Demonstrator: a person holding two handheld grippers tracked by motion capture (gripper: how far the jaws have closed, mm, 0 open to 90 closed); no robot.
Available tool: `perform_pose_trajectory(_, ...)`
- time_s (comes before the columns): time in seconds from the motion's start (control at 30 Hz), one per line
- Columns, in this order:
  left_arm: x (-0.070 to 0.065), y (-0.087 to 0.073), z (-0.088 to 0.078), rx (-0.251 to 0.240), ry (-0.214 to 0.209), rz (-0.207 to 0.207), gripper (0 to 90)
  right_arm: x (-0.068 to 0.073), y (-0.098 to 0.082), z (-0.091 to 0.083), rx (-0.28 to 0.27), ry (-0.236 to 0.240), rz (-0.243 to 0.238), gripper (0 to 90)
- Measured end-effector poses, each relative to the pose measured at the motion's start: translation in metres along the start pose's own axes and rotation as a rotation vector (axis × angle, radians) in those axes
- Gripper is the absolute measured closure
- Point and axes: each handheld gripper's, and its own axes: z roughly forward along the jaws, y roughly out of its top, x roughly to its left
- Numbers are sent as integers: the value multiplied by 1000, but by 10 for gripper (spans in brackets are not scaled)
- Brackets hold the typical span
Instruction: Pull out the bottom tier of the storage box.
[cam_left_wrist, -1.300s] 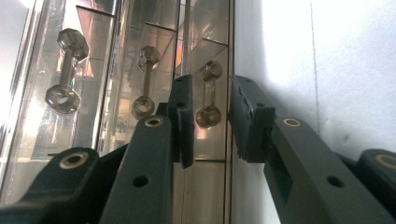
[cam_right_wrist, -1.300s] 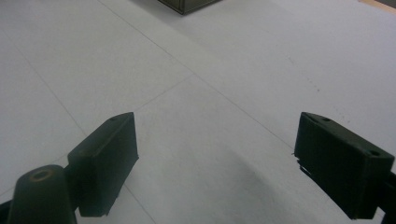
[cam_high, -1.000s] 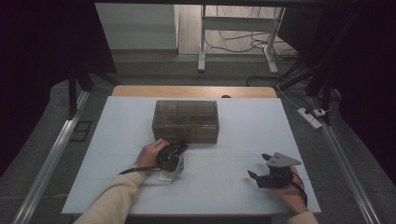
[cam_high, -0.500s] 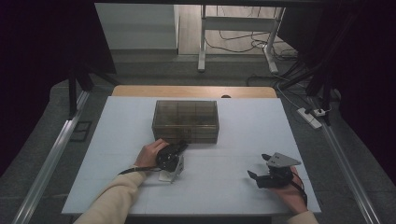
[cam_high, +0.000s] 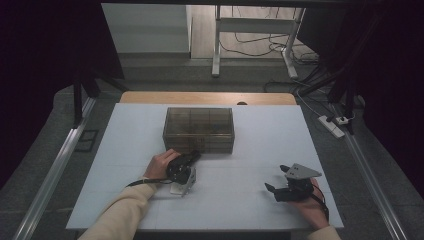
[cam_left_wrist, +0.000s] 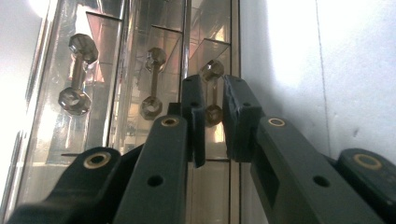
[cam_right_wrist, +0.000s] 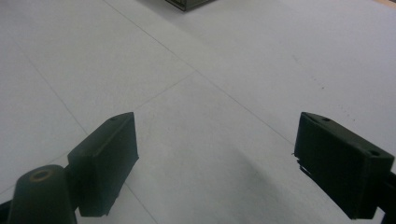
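Transparent compartment box (cam_high: 199, 129) with dumbbell-shaped handles (cam_left_wrist: 77, 73) on its front, standing toward the far middle of the white desk (cam_high: 250, 200). Left gripper (cam_high: 193, 155) at the box's near wall; its fingers (cam_left_wrist: 194, 116) have just been closing around the rightmost handle (cam_left_wrist: 212, 91), though contact is apparently not yet made. Right gripper (cam_high: 276, 179), well right of the box, with fingers (cam_right_wrist: 105, 163) released.
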Motion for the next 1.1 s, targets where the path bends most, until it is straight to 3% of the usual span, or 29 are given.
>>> perform_pose_trajectory(1.1,-3,5,-14,-29,-33,40,781,-1,-1,-2,-3,-2,5,132)
